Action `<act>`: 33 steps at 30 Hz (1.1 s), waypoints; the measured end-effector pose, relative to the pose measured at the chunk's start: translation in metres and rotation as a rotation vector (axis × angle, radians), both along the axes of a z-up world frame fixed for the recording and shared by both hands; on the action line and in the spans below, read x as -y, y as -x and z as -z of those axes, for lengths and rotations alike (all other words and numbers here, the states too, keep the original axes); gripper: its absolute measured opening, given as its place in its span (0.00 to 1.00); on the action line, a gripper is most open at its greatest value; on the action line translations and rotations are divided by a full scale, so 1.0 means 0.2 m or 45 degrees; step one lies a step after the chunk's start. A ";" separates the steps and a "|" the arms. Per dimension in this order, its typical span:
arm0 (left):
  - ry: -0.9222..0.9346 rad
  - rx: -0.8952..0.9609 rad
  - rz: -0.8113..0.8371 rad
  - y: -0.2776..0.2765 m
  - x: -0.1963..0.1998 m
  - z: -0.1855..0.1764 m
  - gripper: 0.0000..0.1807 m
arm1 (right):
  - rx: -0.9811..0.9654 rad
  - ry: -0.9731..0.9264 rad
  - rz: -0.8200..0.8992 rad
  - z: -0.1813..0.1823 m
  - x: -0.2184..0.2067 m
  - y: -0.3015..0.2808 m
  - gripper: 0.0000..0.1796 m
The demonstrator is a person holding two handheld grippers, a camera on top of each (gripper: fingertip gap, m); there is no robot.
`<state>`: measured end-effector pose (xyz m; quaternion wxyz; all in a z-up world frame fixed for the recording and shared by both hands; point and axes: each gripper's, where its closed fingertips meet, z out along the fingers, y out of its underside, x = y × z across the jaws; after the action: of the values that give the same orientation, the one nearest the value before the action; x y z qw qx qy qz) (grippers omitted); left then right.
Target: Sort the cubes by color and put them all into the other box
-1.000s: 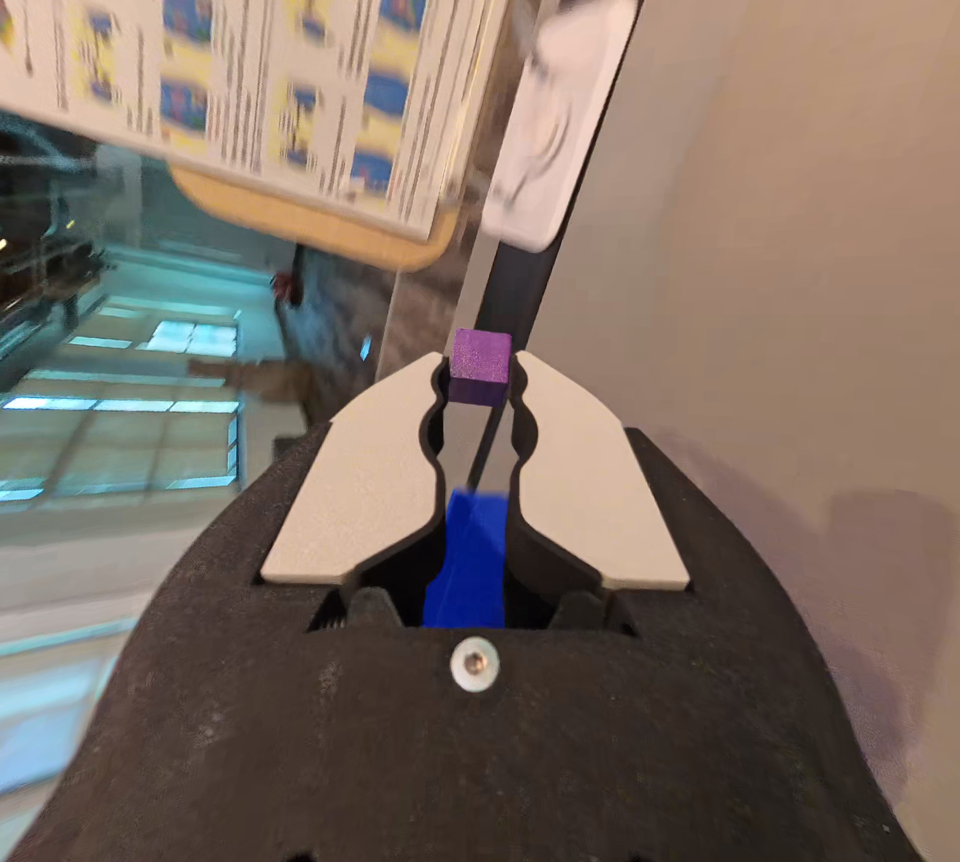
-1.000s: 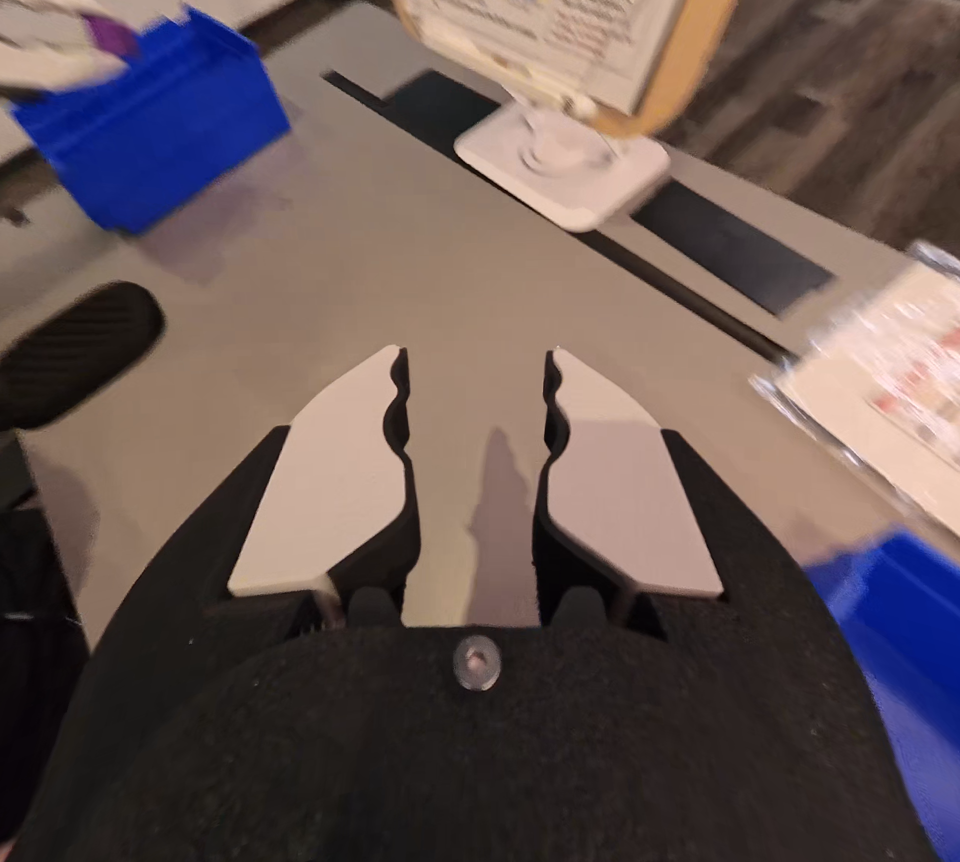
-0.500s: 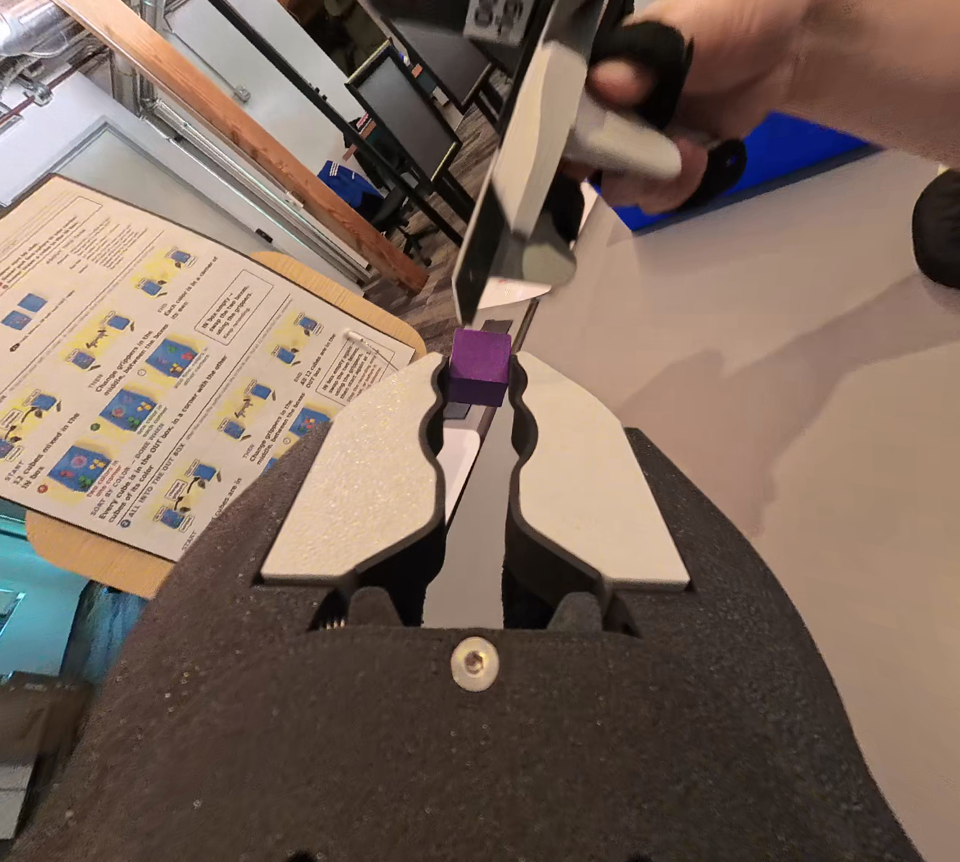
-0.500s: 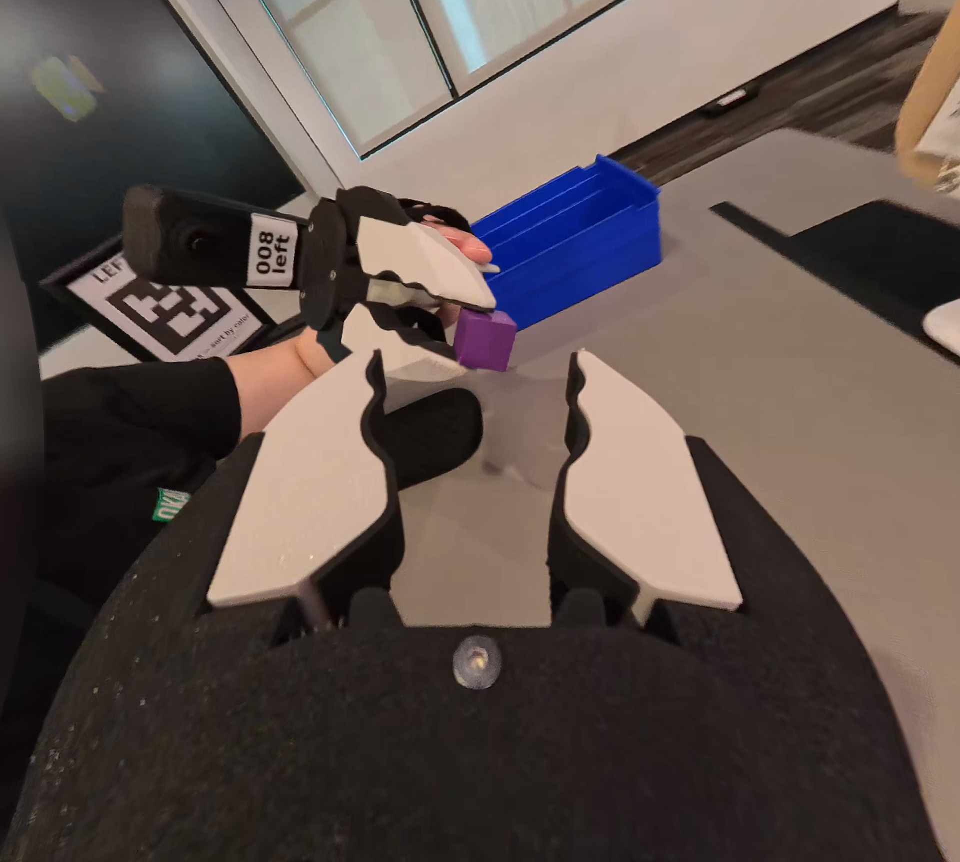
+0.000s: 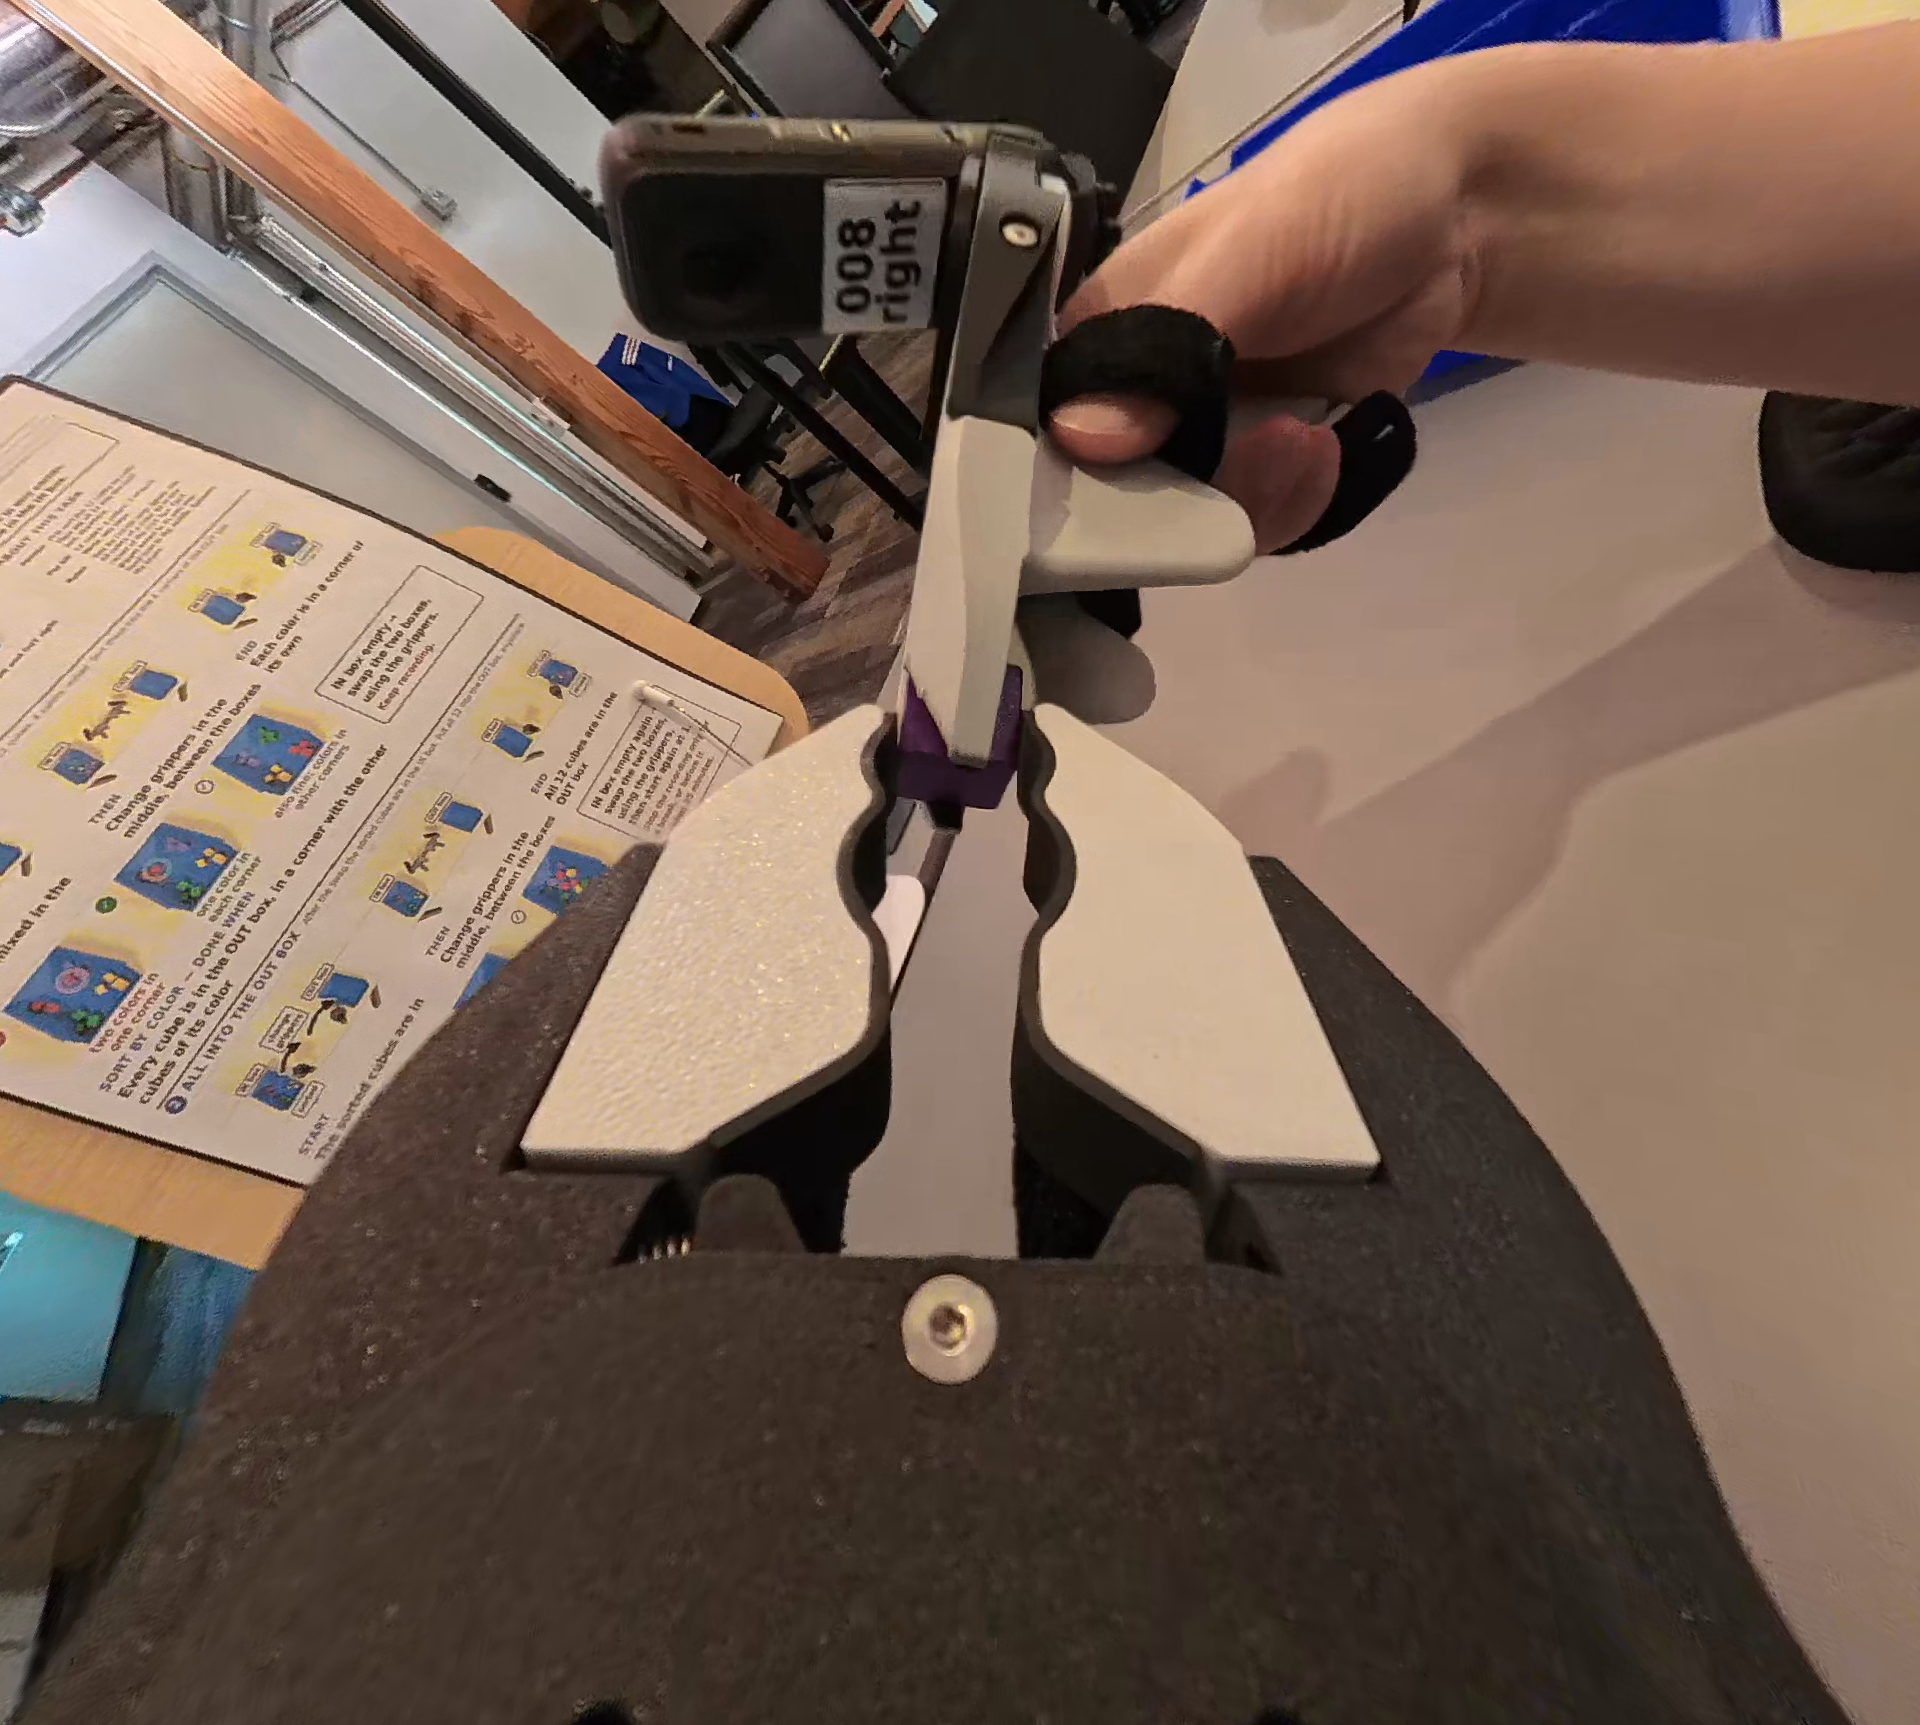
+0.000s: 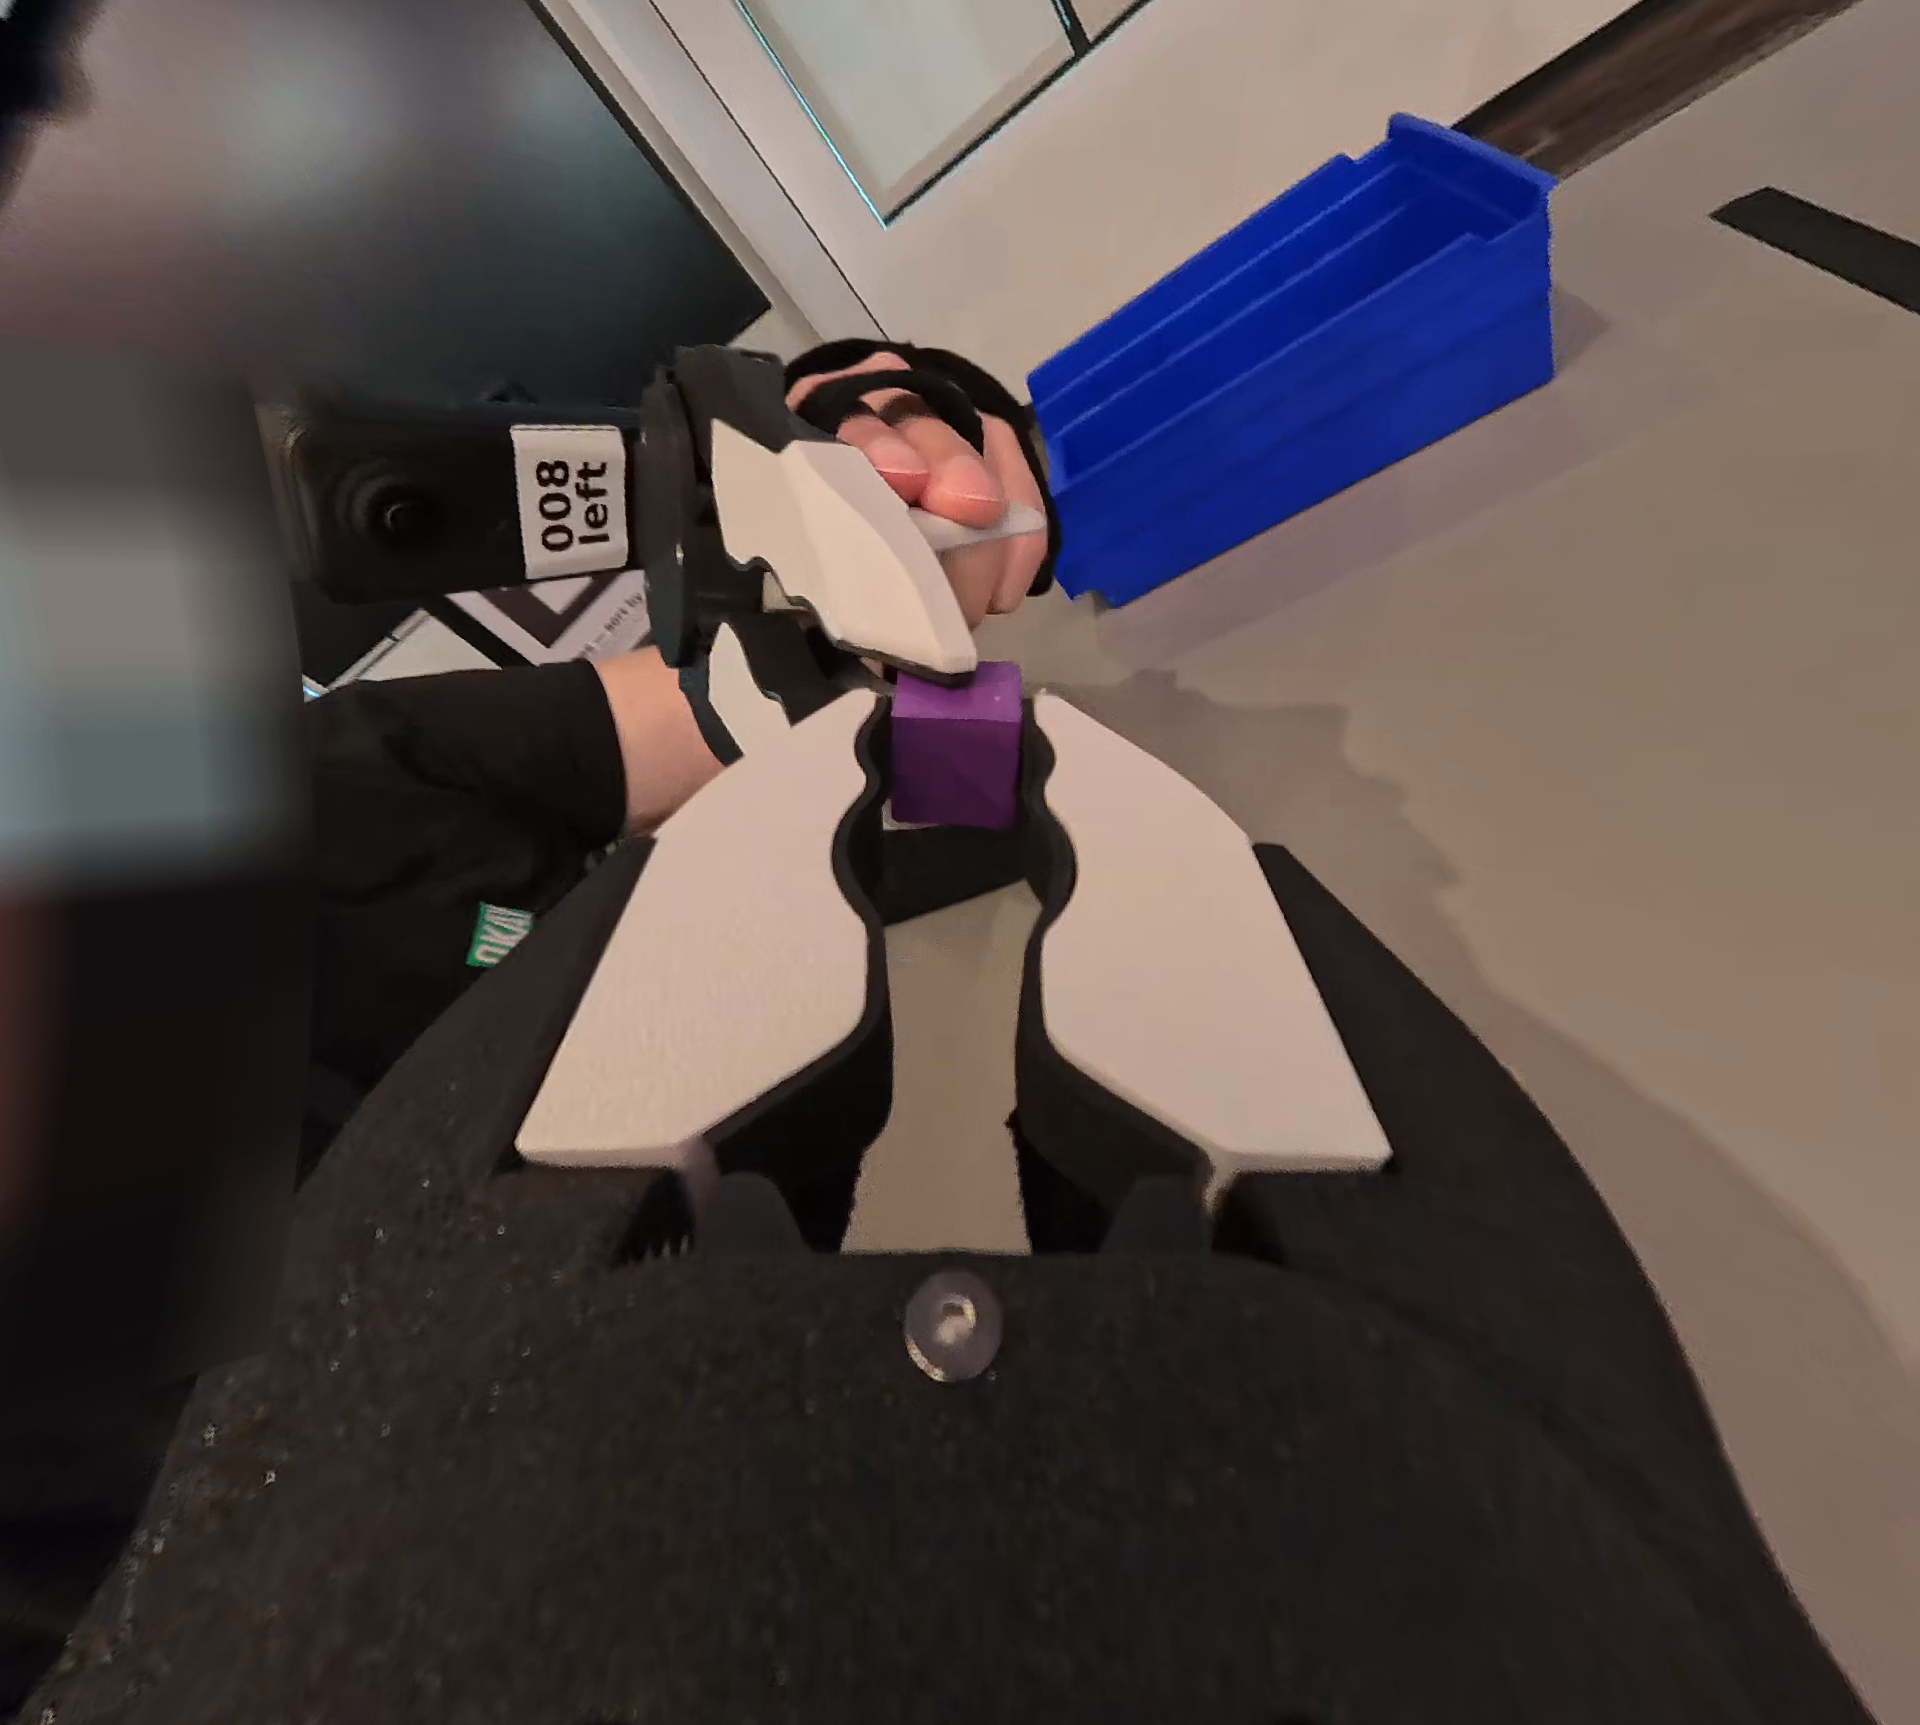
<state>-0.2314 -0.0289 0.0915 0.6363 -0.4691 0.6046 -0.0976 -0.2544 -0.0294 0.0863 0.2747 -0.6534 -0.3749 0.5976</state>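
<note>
A purple cube (image 5: 951, 776) is held in the air above the grey table (image 5: 1558, 844). My left gripper (image 5: 956, 756) is shut on it at the fingertips. The right gripper's white fingers (image 5: 966, 626) come down from above and clamp the same cube crosswise. In the right wrist view the cube (image 6: 954, 761) sits between the tips of my right gripper (image 6: 956, 756), which is shut on it. The left gripper's upper finger (image 6: 862, 563) rests on the cube's top; its lower finger is mostly hidden.
One blue box (image 6: 1299, 449) stands on the table behind the left hand, another (image 5: 1558, 13) behind the right hand. A wooden-backed instruction sheet (image 5: 260, 792) stands at the left. A black pad (image 5: 1839, 480) lies at the right edge. What the boxes hold is hidden.
The two grippers have come together. The right gripper, open half a second ago, has closed on the purple cube that the left gripper holds.
</note>
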 end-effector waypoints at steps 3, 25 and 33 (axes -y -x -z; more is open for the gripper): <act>0.000 0.018 -0.034 0.03 0.00 0.01 0.11 | 0.050 -0.034 0.022 0.01 -0.01 -0.05 0.12; 0.438 -0.119 -0.395 0.64 -0.08 0.48 0.00 | 1.014 0.676 1.439 0.95 0.34 -2.40 0.13; 0.448 -0.082 -0.555 0.89 -0.11 0.39 0.02 | 0.837 0.530 1.615 0.75 0.26 -2.43 0.24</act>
<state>-0.4099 -0.0065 0.0127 0.5313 -0.6943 0.4832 -0.0469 0.2312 -0.0820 -0.0635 0.3112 -0.9280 0.1325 0.1565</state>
